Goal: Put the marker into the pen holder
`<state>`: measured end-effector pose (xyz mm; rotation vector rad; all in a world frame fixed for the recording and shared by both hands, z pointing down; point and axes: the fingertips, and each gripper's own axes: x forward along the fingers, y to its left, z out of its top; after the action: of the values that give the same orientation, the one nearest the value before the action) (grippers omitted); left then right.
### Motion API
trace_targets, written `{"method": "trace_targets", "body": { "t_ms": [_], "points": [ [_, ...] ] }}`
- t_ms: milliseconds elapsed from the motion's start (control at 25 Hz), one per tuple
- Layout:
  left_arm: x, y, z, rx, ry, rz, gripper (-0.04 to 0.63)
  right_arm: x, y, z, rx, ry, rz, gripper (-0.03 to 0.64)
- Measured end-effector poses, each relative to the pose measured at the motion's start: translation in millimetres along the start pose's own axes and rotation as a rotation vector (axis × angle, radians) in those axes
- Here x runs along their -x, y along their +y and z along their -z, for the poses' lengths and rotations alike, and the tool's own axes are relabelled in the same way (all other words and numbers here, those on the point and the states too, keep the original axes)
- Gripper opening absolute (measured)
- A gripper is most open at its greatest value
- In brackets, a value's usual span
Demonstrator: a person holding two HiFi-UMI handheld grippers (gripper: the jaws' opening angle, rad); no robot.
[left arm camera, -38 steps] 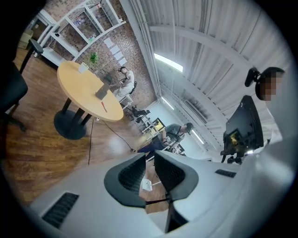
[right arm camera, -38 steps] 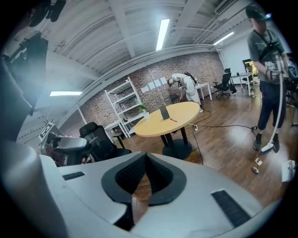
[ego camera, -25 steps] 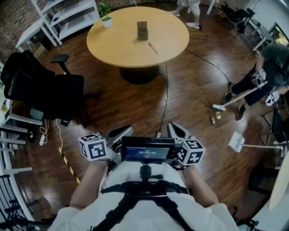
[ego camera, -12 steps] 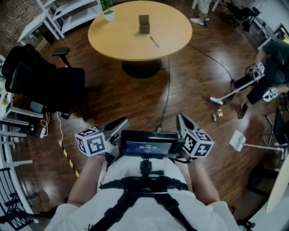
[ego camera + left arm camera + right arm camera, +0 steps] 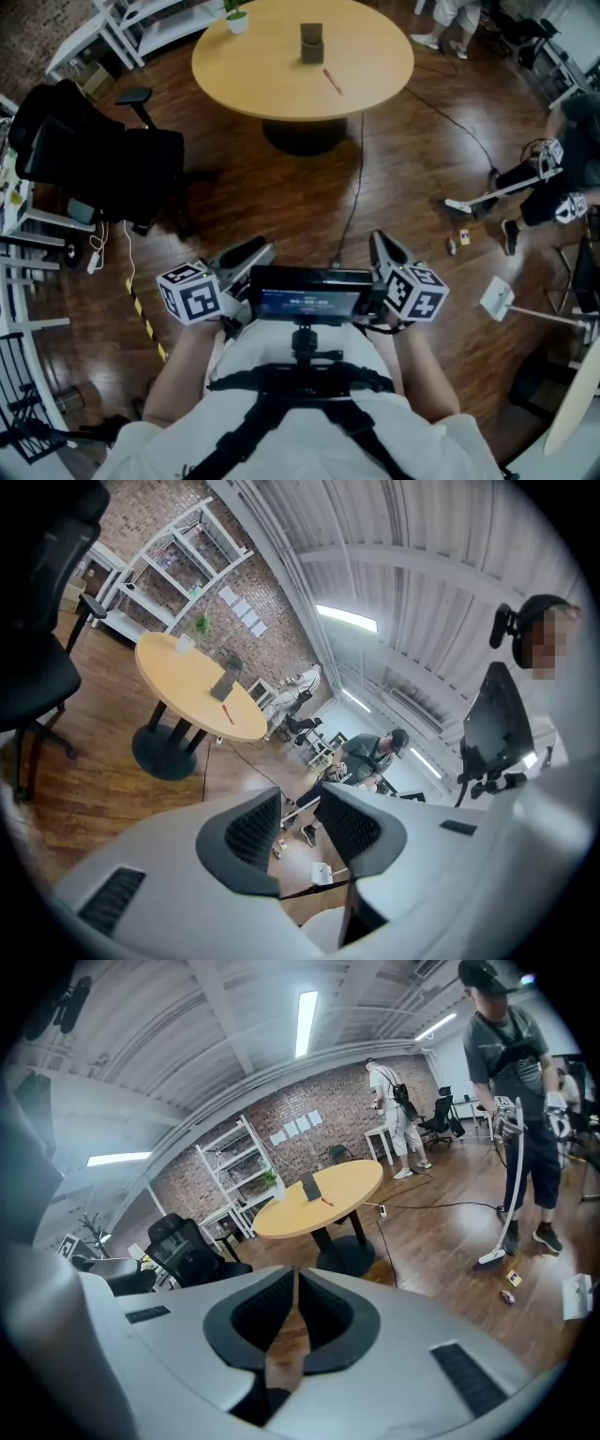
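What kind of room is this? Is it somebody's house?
Probably not a house. It looks like an office or workshop: there is a big round table, a black office chair on the wood floor, and white metal shelves against a brick wall.

Left gripper (image 5: 297,793) jaws apart; right gripper (image 5: 295,1272) together.

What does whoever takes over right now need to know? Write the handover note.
Left gripper: open, empty.
Right gripper: shut, nothing between the jaws.
Both are held at the person's waist, well short of the round table.
The marker lies flat on the table, beside the pen holder, not touching it.
Done: nothing yet.
Left: go to the table, pick up the marker, put it in the pen holder.
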<state>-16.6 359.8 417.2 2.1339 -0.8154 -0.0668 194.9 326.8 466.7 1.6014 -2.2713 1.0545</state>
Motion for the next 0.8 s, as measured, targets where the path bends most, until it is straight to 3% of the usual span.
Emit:
{"method": "trace_targets", "body": {
  "t_ms": [200,480,640,800],
  "points": [
    [-8.2,10.2,-16.3,0.027,-0.023,0.024,0.118,-21.1,-0.3,-14.6,-0.002,-0.002,-0.005,0.015],
    [-46.7,51.1,-48.3,0.045,0.012,0.07,0.118,-70.5,-5.9,-24.6,-0.011,0.008,-0.026,0.015],
    [-81.0,93.3,-98.3,0.066,0.043,0.105,0.118,-125.5,-5.9,-57.1,0.001,0.0,-0.003,0.015],
    [-124.6,135.3,-181.4,0.035,0.066,0.123,0.118,-187.8,-7.7,-117.0,0.024,-0.036,0.04,0.015]
  ]
}}
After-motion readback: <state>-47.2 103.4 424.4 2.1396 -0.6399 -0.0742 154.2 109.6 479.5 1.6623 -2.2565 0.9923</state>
